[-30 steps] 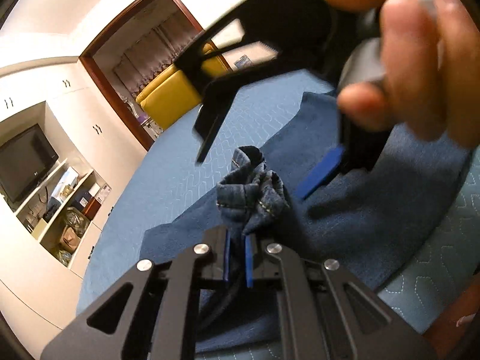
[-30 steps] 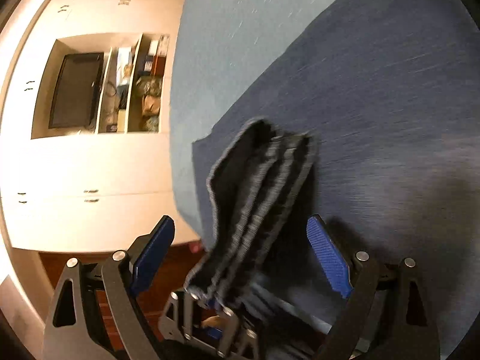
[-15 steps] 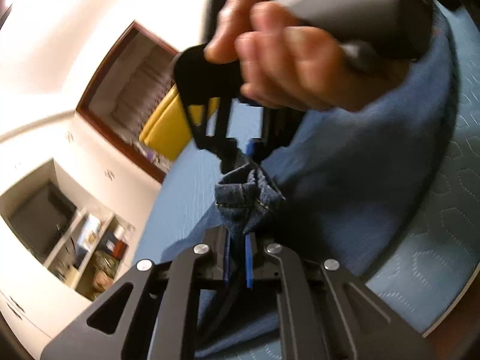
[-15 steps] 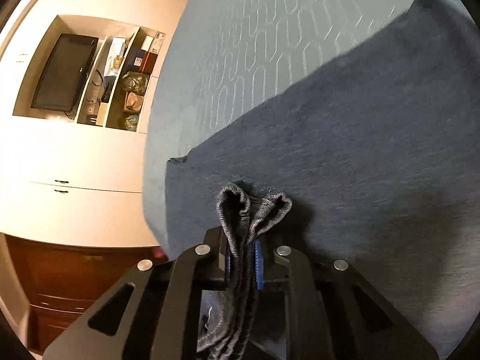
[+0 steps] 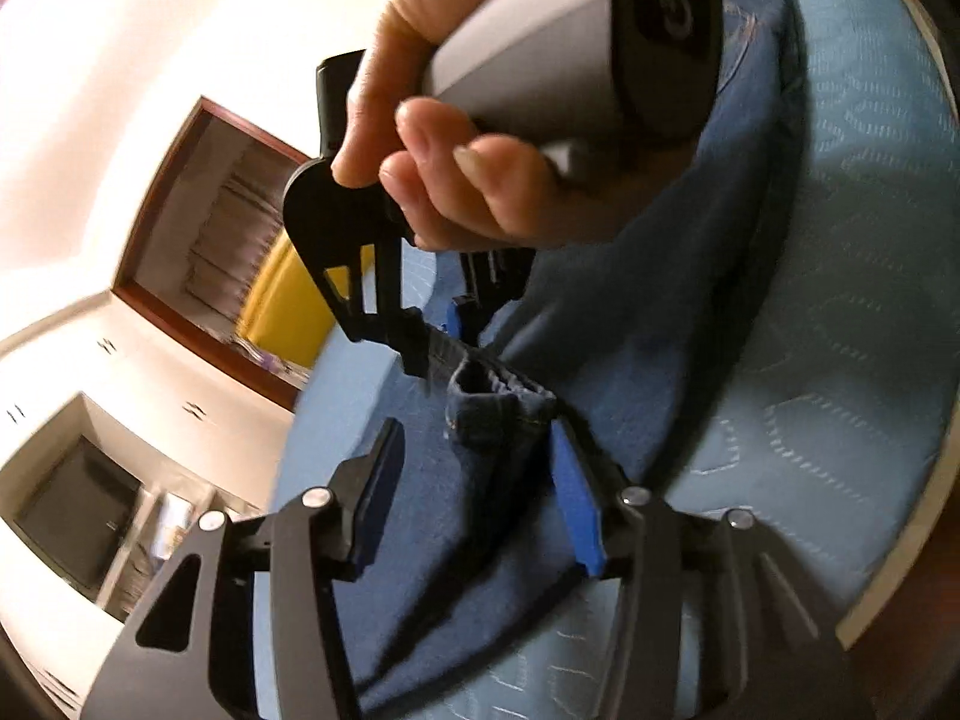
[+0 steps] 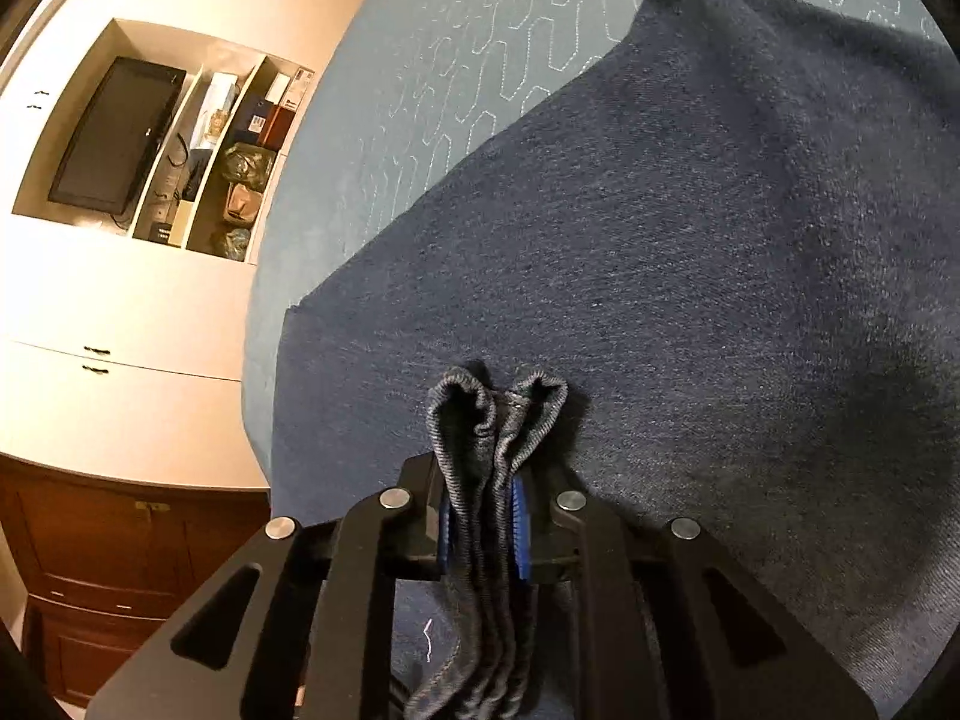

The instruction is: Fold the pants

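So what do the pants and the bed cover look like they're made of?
The pants look like dark blue denim: matte, speckled weave, with a stitched hem bunched in the right gripper. The bed cover seems a light blue quilted fabric, with stitched wavy lines.

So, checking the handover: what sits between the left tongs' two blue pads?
In the left wrist view, the bunched hem of the dark blue denim pants lies between the opening left tongs, unpinched.
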{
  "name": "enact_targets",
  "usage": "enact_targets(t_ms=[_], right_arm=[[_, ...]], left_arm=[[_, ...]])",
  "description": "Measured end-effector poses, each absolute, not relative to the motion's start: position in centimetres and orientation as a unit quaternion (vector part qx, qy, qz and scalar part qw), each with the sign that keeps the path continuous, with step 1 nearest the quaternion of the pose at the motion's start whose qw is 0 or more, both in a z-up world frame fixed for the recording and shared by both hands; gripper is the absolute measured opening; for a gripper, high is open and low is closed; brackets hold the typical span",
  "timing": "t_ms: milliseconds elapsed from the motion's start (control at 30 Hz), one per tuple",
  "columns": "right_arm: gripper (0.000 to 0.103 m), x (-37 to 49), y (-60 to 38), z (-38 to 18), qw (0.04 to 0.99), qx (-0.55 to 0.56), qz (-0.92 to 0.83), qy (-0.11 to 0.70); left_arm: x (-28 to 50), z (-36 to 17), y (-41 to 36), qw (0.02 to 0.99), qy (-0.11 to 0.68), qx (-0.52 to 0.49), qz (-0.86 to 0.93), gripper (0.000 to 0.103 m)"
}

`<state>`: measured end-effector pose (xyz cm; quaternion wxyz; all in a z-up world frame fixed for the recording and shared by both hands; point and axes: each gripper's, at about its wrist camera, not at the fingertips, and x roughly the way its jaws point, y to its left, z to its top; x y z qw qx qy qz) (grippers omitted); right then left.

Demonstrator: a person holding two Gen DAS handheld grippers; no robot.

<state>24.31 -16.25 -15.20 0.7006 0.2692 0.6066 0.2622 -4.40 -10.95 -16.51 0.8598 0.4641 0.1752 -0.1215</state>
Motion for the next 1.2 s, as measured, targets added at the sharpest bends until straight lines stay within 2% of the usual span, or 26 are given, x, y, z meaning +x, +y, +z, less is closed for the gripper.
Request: enact_targets(t_ms=[100, 133, 200, 233, 267, 333, 367, 400, 500, 633, 733, 800, 900, 1033, 1100, 1200], right_arm=[[0.015, 24.2, -16.3, -15.0, 0.71, 0.257, 0.261, 0.601], [0.015, 24.1, -16.3, -14.8, 0.715, 0.25, 0.259, 0.6], [0.016, 24.0, -15.9, -14.2, 0.723, 0.235, 0.258, 0.596], [0.018, 23.9, -15.8, -14.0, 0.724, 0.231, 0.258, 0.596], [0.024, 23.9, -15.9, -13.8, 0.726, 0.231, 0.255, 0.595], [0.03, 23.9, -16.7, -13.4, 0.738, 0.232, 0.234, 0.589], [0.038, 23.8, -17.4, -13.2, 0.743, 0.238, 0.226, 0.583], [0.039, 23.7, -18.1, -12.8, 0.751, 0.239, 0.213, 0.577], [0.039, 22.0, -19.2, -10.6, 0.787, 0.205, 0.182, 0.552], [0.039, 15.8, -17.1, -7.7, 0.849, 0.087, 0.156, 0.498], [0.039, 12.4, -15.0, -8.4, 0.867, 0.049, 0.15, 0.473], [0.039, 11.6, -13.7, -10.0, 0.863, 0.016, 0.146, 0.484], [0.038, 11.4, -13.6, -12.6, 0.856, -0.016, 0.121, 0.502], [0.039, 11.2, -16.1, -12.4, 0.855, 0.027, 0.128, 0.501], [0.039, 11.2, -17.5, -12.4, 0.855, 0.041, 0.121, 0.503], [0.039, 10.6, -17.6, -13.2, 0.856, 0.014, 0.115, 0.504]], left_arm=[[-4.7, -17.1, -11.2, 0.852, 0.186, 0.467, -0.143, 0.023], [-4.8, -17.3, -11.4, 0.85, 0.188, 0.47, -0.146, 0.022], [-4.9, -17.0, -11.0, 0.854, 0.194, 0.457, -0.152, 0.022], [-4.8, -16.4, -10.5, 0.86, 0.204, 0.441, -0.159, 0.025], [-4.7, -15.8, -10.1, 0.864, 0.206, 0.429, -0.162, 0.025], [-5.1, -14.2, -8.9, 0.879, 0.21, 0.394, -0.171, 0.026], [-5.0, -13.6, -8.2, 0.884, 0.219, 0.374, -0.174, 0.026], [-4.7, -12.7, -7.2, 0.896, 0.231, 0.338, -0.173, 0.026], [-2.9, -9.8, -2.4, 0.931, 0.256, 0.22, -0.136, 0.026], [2.2, -8.5, 6.6, 0.949, 0.301, 0.082, -0.036, 0.025], [5.3, -9.1, 11.0, 0.945, 0.316, 0.078, -0.025, 0.024], [7.7, -11.0, 12.6, 0.925, 0.366, 0.093, -0.031, 0.026], [9.4, -11.7, 15.9, 0.916, 0.391, 0.089, 0.033, 0.026], [7.5, -8.3, 15.9, 0.933, 0.358, 0.041, -0.005, 0.023], [6.3, -7.2, 12.9, 0.931, 0.349, -0.001, -0.106, 0.026], [5.7, -7.3, 7.7, 0.918, 0.346, -0.011, -0.192, 0.026]])
